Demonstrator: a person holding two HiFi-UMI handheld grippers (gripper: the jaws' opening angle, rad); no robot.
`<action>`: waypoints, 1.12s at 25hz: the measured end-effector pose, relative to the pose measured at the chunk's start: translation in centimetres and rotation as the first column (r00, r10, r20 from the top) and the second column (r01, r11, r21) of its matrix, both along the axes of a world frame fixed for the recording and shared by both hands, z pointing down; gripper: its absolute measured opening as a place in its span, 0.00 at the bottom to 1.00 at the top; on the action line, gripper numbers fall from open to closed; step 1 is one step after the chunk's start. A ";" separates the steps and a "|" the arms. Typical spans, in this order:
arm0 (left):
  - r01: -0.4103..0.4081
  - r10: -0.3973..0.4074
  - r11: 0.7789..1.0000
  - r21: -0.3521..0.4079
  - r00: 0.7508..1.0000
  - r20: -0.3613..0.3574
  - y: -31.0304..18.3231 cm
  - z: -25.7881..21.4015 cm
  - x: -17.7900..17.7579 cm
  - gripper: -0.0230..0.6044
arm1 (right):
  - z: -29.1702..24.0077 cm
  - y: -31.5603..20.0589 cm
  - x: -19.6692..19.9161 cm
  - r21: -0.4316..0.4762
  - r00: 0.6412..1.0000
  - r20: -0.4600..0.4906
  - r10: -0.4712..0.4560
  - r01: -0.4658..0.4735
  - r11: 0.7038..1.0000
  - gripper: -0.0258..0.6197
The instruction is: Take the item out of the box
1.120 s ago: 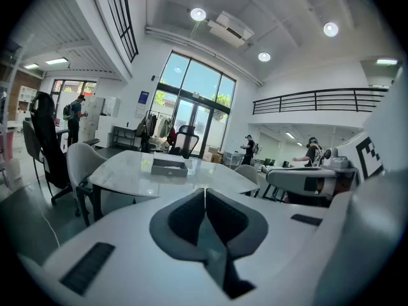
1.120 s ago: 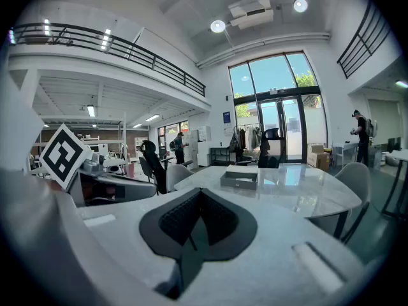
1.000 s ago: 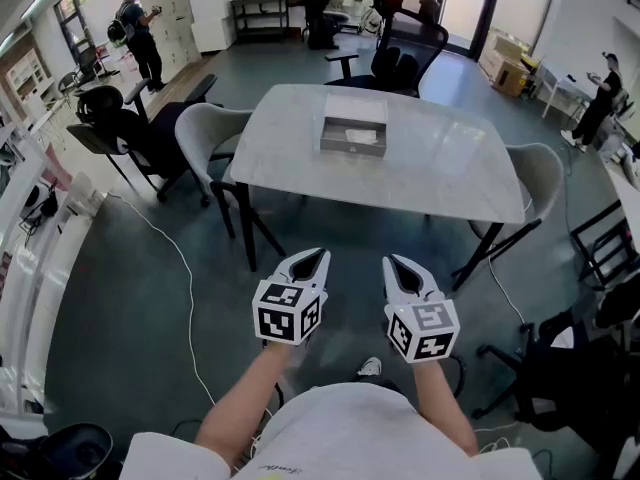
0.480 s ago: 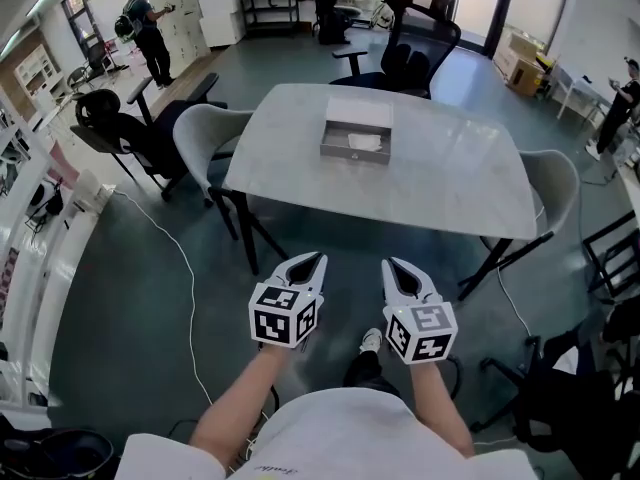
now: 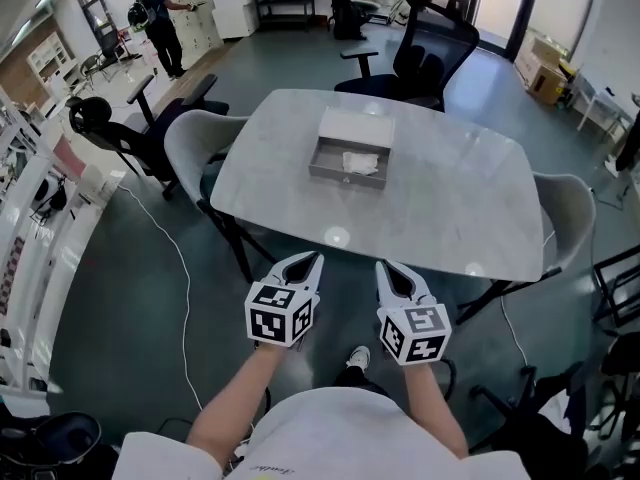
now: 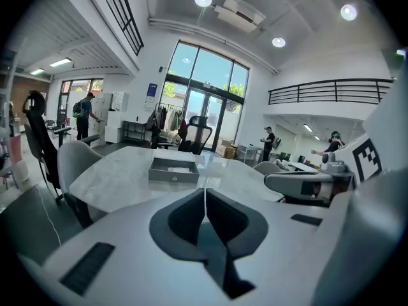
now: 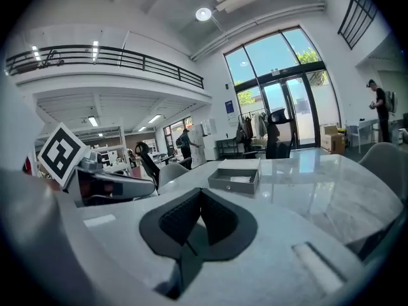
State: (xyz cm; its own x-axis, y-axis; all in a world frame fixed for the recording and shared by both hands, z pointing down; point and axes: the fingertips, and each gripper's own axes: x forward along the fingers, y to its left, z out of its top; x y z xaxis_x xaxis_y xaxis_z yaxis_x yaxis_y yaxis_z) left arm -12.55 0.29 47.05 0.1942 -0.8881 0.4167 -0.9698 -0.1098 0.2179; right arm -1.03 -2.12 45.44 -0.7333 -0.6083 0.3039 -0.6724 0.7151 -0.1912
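Note:
A shallow grey box [image 5: 349, 158] stands open in the middle of a white marble table [image 5: 440, 203], with a white crumpled item [image 5: 361, 162] lying inside it. Its lid [image 5: 356, 125] lies just behind it. Both grippers hang in front of the table's near edge, side by side and well short of the box. My left gripper [image 5: 312, 259] is shut with nothing in it, and so is my right gripper [image 5: 385, 266]. The box [image 6: 172, 169] shows ahead in the left gripper view, beyond the closed tips [image 6: 204, 190]. In the right gripper view the box [image 7: 234, 180] sits past the closed tips [image 7: 200, 191].
Grey shell chairs [image 5: 190, 143] stand at the table's left and right [image 5: 570, 218]. A black office chair [image 5: 425, 53] is at the far side. A white cable [image 5: 185, 288] runs over the floor at left. A person [image 5: 160, 13] stands far back left.
The table and box have come closer and lower in the head view as the person moves up to the table. Both grippers stay shut and keep their places.

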 end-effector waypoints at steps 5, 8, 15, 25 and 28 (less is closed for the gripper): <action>0.037 -0.037 0.999 -0.001 0.999 0.011 -4.4 -0.3 0.8 0.06 | 0.0 -4.1 0.6 -0.006 0.999 0.008 -0.045 0.045 0.999 0.05; 0.049 -0.049 0.999 0.000 0.998 0.024 -6.7 -0.3 1.8 0.06 | 0.3 -6.3 1.6 -0.010 0.998 0.019 -0.059 0.059 0.998 0.05; 0.074 -0.074 0.997 -0.005 0.997 0.032 -9.9 -0.5 3.0 0.06 | 0.5 -9.6 2.8 -0.019 0.996 0.035 -0.086 0.086 0.996 0.05; 0.024 -0.023 1.000 -0.012 0.998 0.065 -13.7 -0.2 3.9 0.06 | 0.5 -12.5 4.5 -0.018 0.997 0.047 -0.065 0.066 0.998 0.05; -0.013 0.014 1.000 -0.013 0.997 0.080 -15.6 0.1 4.3 0.06 | 0.7 -13.7 4.8 -0.016 0.998 0.041 -0.050 0.051 0.999 0.05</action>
State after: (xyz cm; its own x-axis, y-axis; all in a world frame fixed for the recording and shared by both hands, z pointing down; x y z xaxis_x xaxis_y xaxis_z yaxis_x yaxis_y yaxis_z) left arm -8.28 -15.34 47.17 0.1716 -0.8803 0.4422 -0.9826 -0.1207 0.1410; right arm 3.74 -15.81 46.10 -0.7749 -0.5652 0.2829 -0.6269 0.7443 -0.2301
